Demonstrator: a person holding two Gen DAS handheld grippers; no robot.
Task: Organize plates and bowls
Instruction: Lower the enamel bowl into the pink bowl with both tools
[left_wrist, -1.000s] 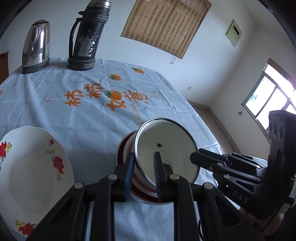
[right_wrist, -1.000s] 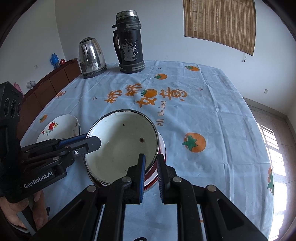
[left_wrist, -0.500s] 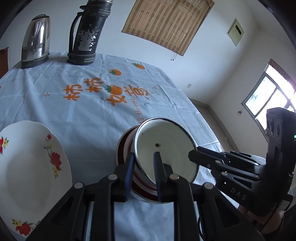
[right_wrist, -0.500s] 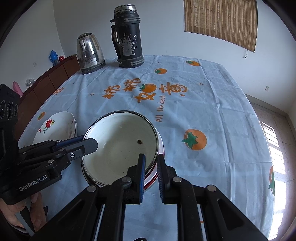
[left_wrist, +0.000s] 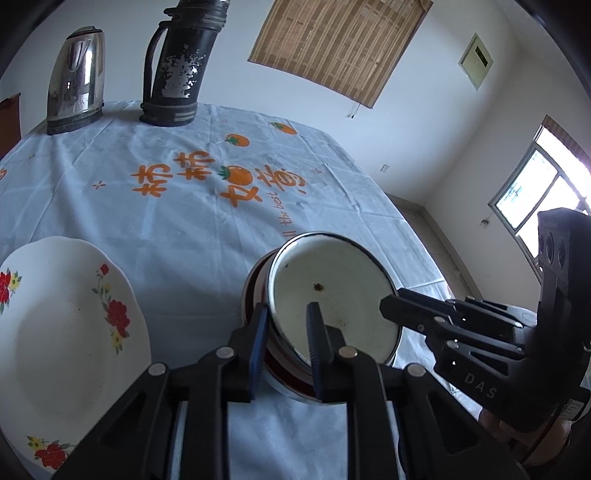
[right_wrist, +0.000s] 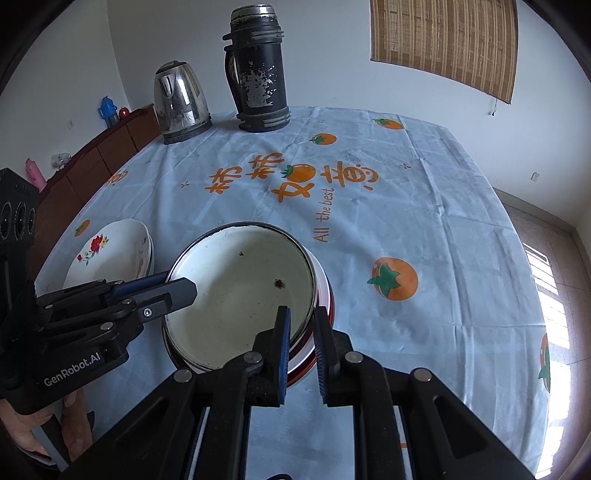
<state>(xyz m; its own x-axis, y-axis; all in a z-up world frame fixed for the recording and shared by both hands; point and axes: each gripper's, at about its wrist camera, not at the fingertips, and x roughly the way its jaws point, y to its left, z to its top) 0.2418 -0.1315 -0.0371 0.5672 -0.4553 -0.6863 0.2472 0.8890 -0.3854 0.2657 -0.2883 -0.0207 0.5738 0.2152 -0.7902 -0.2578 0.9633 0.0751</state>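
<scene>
A white enamel bowl (left_wrist: 332, 291) (right_wrist: 240, 291) with a dark rim sits nested in a red-striped bowl (left_wrist: 258, 295) (right_wrist: 325, 295) on the table. My left gripper (left_wrist: 284, 317) (right_wrist: 173, 288) is shut on the white bowl's rim, one finger inside and one outside. My right gripper (right_wrist: 301, 321) (left_wrist: 391, 302) is shut on the rim at the opposite side. A white flowered plate (left_wrist: 55, 325) (right_wrist: 107, 251) lies to the left; in the right wrist view it looks stacked on another.
A steel kettle (right_wrist: 181, 103) and a tall black thermos (right_wrist: 258, 74) stand at the table's far edge. The tablecloth (right_wrist: 406, 206) carries orange prints. A brown cabinet (right_wrist: 103, 147) stands far left. The table's right edge drops to the floor (right_wrist: 546, 251).
Both grippers keep their hold on the white bowl's rim. Both cameras have shifted slightly, so the table sits a little lower in view. The plate has not moved.
</scene>
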